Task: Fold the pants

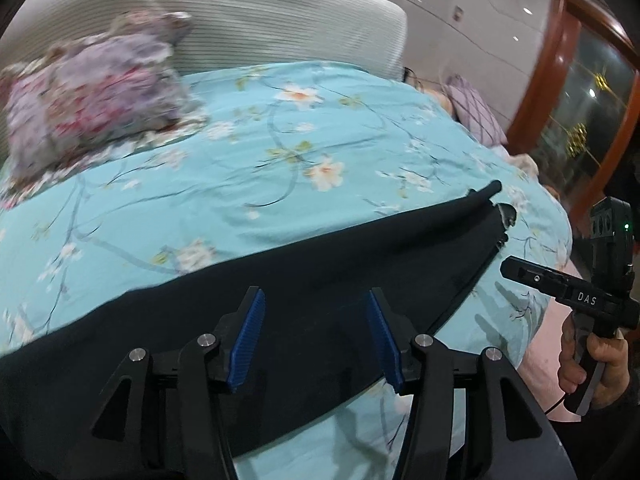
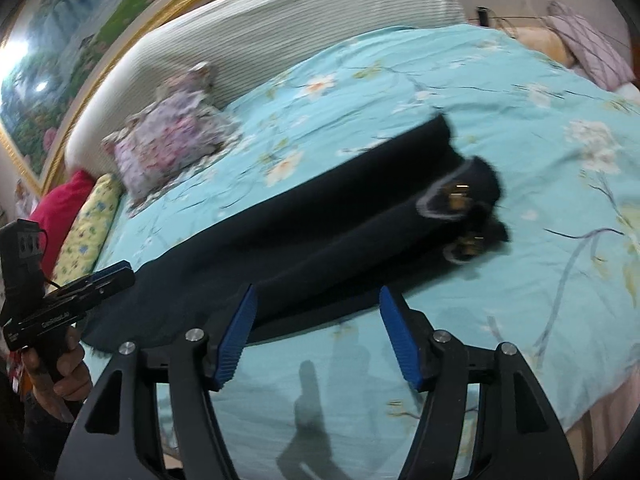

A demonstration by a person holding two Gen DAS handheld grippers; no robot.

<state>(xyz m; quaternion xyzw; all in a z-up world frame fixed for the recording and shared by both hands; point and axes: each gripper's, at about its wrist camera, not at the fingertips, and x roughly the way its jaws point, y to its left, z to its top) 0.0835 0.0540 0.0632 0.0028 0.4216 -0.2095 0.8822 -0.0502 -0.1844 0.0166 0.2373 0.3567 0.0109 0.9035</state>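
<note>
With both grippers' fingers apart, left gripper (image 1: 316,300) and right gripper (image 2: 316,300) should pinch the dark pants' (image 2: 320,236) lower-frame edge evenly

Pants (image 2: 320,236): dark matt cloth, metal bits at waist. Duvet (image 1: 280,152): smooth printed cotton-like cloth. Headboard (image 2: 280,28): ribbed fabric. Left gripper (image 1: 316,336), right gripper (image 2: 316,334): matt black plastic, ridged blue pads, metal pins.

"DAS" printed in white on the right gripper (image 1: 505,266) body at 3 o'clock, small lettering on the left gripper (image 2: 126,270) body too blurred to be read
</note>
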